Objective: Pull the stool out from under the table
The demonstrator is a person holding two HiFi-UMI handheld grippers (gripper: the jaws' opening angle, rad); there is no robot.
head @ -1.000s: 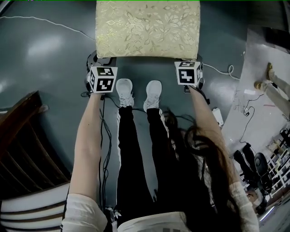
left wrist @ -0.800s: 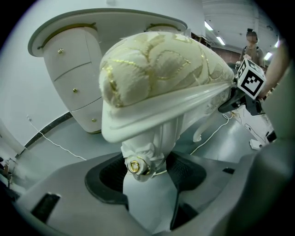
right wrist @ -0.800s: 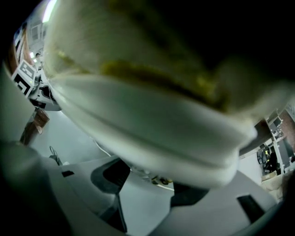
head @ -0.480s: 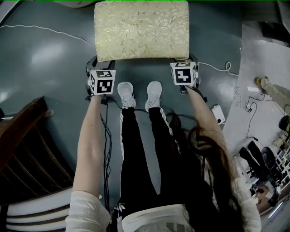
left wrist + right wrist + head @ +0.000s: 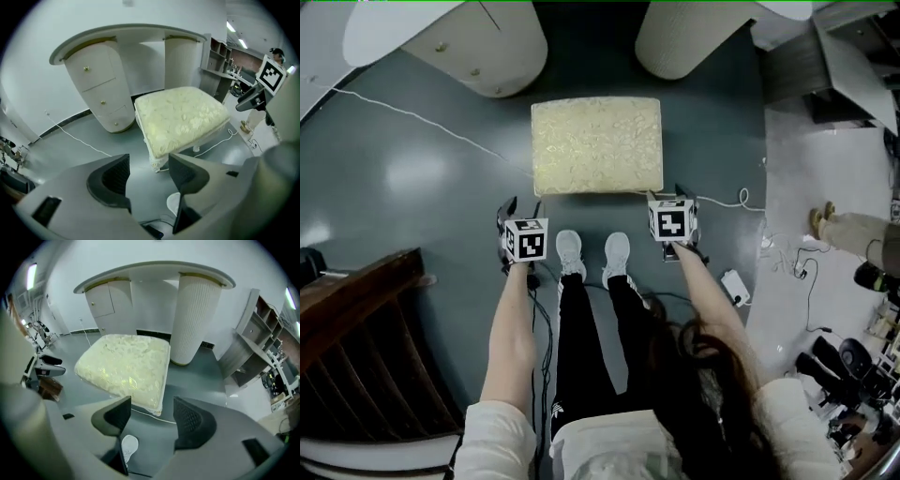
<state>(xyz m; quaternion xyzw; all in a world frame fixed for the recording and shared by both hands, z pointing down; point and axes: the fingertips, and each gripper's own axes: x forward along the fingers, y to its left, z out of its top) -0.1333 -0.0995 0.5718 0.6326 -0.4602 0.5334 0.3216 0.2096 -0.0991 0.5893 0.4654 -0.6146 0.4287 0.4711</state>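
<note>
Stool (image 5: 596, 145) stands on the floor just ahead of your shoes (image 5: 570, 251), clear of the table (image 5: 483, 52), with its long side running across you. Your left gripper (image 5: 519, 208) and right gripper (image 5: 667, 194) are equally near its near corners. The left gripper is spread wide and empty. The right gripper's jaws have just been opening, with nothing between them. There's no writing you can read.

Black trousers (image 5: 581, 356), white shoes (image 5: 570, 255), white sleeves (image 5: 495, 442)

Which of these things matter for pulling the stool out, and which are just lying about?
For the job: stool, out in front of the table; left gripper, open and empty; right gripper, jaws just opening, nothing between them.
Lying about: white cable on the floor; white plug box; shelf unit.
</note>
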